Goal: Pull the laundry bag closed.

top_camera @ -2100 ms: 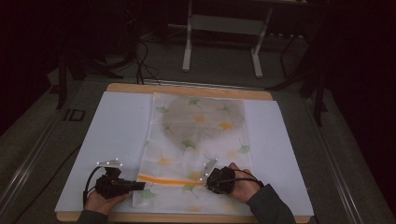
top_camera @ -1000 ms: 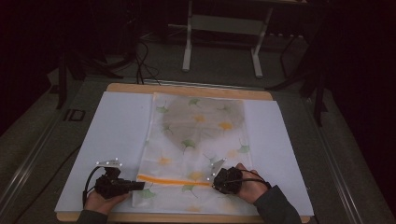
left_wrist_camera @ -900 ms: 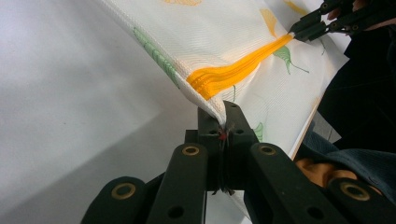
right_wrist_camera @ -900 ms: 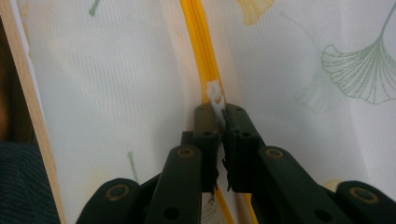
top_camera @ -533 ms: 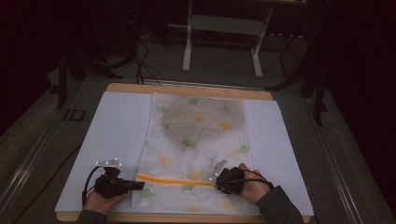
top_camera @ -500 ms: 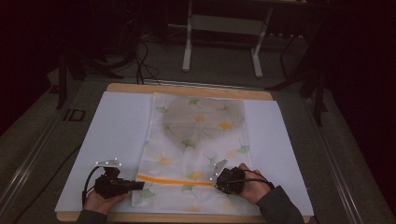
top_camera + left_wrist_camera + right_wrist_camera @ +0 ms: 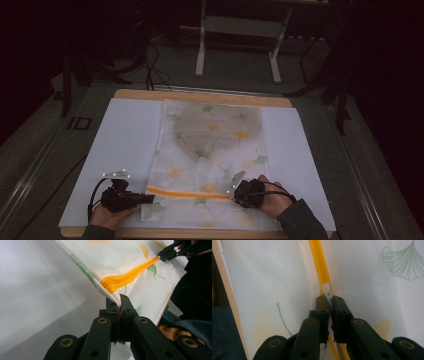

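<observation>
A white mesh bag (image 7: 215, 145) printed with green and yellow leaves lies flat on the white sheet (image 7: 125, 145), with an orange zipper (image 7: 190, 193) running across its near end. At the zipper's left end, my left gripper (image 7: 150, 198) is shut on the bag's edge. The left gripper view shows the fabric pinched and lifted between its jaws (image 7: 119, 302). My right gripper (image 7: 233, 196) is at the zipper's right end, shut on the small white zipper pull (image 7: 327, 290). Its jaws (image 7: 329, 300) lie along the orange zipper (image 7: 318, 262).
The sheet covers a wooden table whose near edge (image 7: 200, 233) runs just below both hands. A dark sleeve (image 7: 300, 225) enters at bottom right. Metal stand legs (image 7: 200, 55) and cables lie on the floor beyond the far edge.
The right gripper has shifted a little to the right along the zipper since the earliest frame. The left gripper has stayed where it was.
</observation>
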Demonstrator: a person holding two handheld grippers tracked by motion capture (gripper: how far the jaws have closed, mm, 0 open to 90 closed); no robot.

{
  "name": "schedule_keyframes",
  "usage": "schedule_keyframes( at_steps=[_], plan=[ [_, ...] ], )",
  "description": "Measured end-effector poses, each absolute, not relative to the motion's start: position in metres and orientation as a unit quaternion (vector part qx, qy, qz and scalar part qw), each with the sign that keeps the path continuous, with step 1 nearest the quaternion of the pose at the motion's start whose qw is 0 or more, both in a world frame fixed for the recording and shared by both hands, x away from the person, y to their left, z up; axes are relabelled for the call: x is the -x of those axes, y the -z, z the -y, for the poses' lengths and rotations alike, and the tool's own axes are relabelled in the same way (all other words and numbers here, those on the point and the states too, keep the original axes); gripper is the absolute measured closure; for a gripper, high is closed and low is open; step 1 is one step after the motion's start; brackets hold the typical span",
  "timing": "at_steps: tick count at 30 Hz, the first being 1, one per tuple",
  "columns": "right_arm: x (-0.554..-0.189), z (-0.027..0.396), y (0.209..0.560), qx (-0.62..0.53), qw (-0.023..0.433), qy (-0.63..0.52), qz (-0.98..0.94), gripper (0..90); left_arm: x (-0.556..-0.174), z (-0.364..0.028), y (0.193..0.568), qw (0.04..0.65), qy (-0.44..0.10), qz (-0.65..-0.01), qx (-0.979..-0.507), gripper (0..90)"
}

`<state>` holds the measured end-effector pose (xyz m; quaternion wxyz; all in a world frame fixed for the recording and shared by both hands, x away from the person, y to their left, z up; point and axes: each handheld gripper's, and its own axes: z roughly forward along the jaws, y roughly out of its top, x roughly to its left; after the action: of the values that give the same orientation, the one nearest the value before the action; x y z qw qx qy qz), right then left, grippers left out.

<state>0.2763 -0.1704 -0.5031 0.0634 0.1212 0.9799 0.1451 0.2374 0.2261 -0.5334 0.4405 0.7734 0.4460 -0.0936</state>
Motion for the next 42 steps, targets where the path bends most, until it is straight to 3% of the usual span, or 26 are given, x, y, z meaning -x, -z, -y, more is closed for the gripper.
schedule_keyframes(
  at_steps=[42],
  plan=[
    [-0.279,0.190,0.497,-0.129,0.065,-0.115,-0.983,84.9,-0.238,-0.229,0.533,0.439,0.090,-0.448,-0.773,88.7]
  ],
)
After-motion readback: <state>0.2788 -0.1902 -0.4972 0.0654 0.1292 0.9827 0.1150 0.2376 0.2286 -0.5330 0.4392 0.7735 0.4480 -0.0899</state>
